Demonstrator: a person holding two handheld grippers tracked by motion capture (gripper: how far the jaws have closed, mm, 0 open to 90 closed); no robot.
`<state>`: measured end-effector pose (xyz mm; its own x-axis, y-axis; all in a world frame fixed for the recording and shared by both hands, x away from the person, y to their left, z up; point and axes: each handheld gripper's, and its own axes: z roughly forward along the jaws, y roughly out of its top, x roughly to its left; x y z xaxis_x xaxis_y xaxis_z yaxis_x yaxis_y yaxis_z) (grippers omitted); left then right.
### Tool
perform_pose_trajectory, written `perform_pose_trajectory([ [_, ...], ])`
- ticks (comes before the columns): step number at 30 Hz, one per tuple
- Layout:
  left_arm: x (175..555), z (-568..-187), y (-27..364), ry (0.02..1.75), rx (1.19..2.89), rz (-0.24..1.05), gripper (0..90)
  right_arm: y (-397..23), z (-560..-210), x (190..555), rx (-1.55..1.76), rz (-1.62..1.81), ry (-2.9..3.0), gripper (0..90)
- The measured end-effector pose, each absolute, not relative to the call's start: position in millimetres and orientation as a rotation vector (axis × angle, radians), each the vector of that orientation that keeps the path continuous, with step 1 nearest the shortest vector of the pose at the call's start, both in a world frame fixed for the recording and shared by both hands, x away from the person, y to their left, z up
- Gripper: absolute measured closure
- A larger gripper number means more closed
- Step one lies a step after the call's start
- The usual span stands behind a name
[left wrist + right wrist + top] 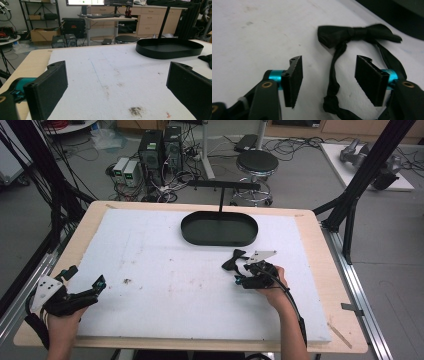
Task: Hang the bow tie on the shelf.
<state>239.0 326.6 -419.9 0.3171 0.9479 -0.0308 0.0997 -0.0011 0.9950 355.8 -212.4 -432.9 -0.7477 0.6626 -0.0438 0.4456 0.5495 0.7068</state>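
A black bow tie [234, 259] lies on the white mat just in front of the black oval tray [192, 234]. In the right gripper view its knot and wings [355, 32] lie ahead of the jaws, and its thin strap [334, 72] runs back between them. My right gripper [239, 272] [329, 61] sits low over the strap, its pads apart on either side and not pressing it. My left gripper [86, 276] [118, 66] rests at the mat's near left edge, open wide with nothing between its pads.
The oval tray [170, 50] carries a thin upright post with a crossbar [221, 200]. The white mat [160, 270] covers most of the wooden table and has a few dirt marks. Computers, cables and a stool stand on the floor beyond the table.
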Motion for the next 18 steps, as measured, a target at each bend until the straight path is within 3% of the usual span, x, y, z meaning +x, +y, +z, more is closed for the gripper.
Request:
perform_pose_trajectory([
  [3,238.6,-420.1,327.2,1.044,1.408,0.905,3.9,-213.9,-435.6,356.0,0.951,1.019,2.454,53.2],
  [10,237.5,-420.3,328.3,1.047,1.406,0.907,3.9,-211.4,-439.2,356.4,0.962,0.99,2.478,62.7],
  [13,236.9,-420.3,328.4,1.049,1.406,0.909,3.9,-209.4,-440.0,356.1,0.978,0.986,2.47,71.6],
  [18,235.8,-420.5,328.9,1.049,1.407,0.91,3.9,-209.3,-440.4,356.1,0.988,0.986,2.47,74.4],
])
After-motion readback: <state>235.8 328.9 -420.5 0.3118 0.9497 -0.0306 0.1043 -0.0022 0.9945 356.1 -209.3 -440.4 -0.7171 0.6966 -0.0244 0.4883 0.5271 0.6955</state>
